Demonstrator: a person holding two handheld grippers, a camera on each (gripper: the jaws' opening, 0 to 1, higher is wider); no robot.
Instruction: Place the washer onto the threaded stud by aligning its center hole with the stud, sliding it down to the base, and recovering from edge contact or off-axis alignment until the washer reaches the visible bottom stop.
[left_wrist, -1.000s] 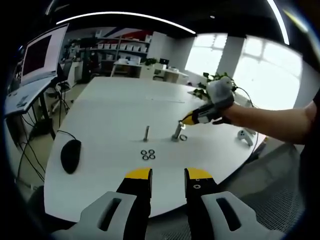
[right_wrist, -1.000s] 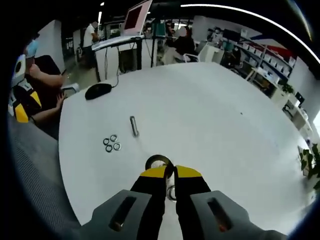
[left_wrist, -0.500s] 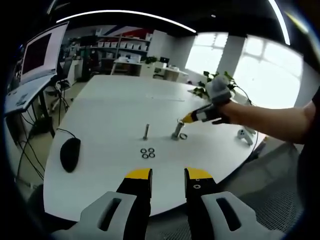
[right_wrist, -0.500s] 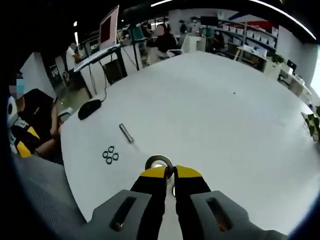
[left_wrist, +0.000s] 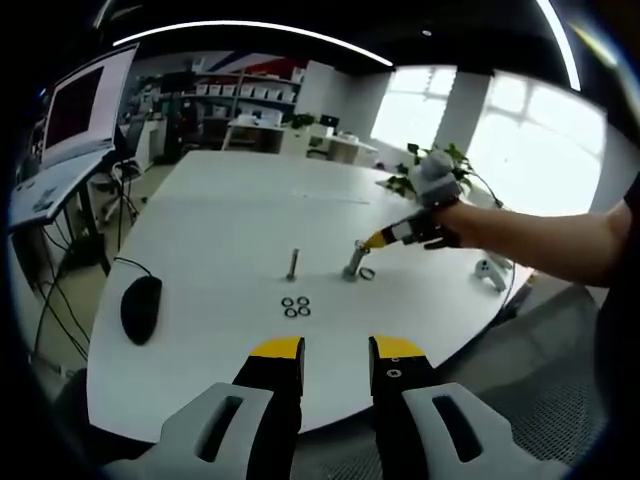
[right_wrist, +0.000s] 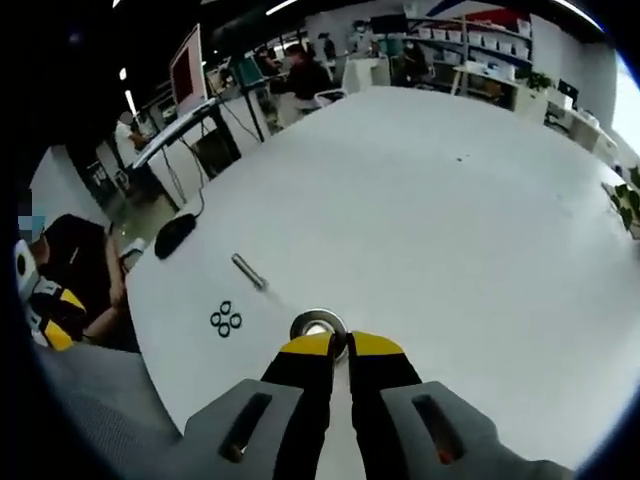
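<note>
In the right gripper view my right gripper (right_wrist: 330, 346) is shut on a steel washer (right_wrist: 318, 325), which stands out just past its yellow tips above the white table (right_wrist: 470, 230). In the left gripper view that same right gripper (left_wrist: 376, 239) comes in from the right, its tip at the top of the nearer threaded stud (left_wrist: 354, 262). A loose washer (left_wrist: 367, 273) lies at this stud's foot. A second stud (left_wrist: 293, 264) stands to the left. My left gripper (left_wrist: 336, 350) hangs open over the table's near edge with nothing between its fingers.
Several spare washers (left_wrist: 295, 307) lie in a cluster in front of the studs, seen again as spare washers (right_wrist: 227, 319). A black mouse (left_wrist: 140, 308) sits at the left. A white object (left_wrist: 490, 272) lies near the right edge. Desks, monitors and people stand beyond the table.
The right gripper's camera has tilted, so more of the far table shows. In the left gripper view the right hand has lifted slightly at the stud. The left gripper has stayed still.
</note>
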